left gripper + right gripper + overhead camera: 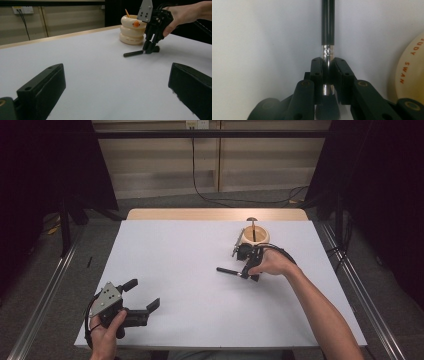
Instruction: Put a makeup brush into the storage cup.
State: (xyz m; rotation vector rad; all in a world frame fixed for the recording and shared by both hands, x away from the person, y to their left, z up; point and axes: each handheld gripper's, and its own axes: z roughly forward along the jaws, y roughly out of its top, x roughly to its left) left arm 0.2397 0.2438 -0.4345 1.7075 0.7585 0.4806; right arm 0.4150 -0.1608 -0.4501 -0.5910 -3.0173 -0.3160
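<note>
A black-handled brush (227, 270) with a silver ferrule lies flat on the white table (170, 250), right of centre. My right gripper (248, 272) points down onto it. In the right gripper view the pads (316, 68) press on the ferrule from both sides and the black handle (328, 25) runs away from the jaws. The left gripper view has the same grip (149, 48) and the brush (133, 53) from the side. My left gripper (145, 293) rests near the front left corner, jaws wide open around nothing (117, 75).
A cream ringed holder (255, 235) shaped like a swan stands just behind the right gripper, with a pencil (127, 13) sticking out of it. Its rim (412, 67) sits close at the right of the right gripper view. Bare wood edges the table's far side (215, 214).
</note>
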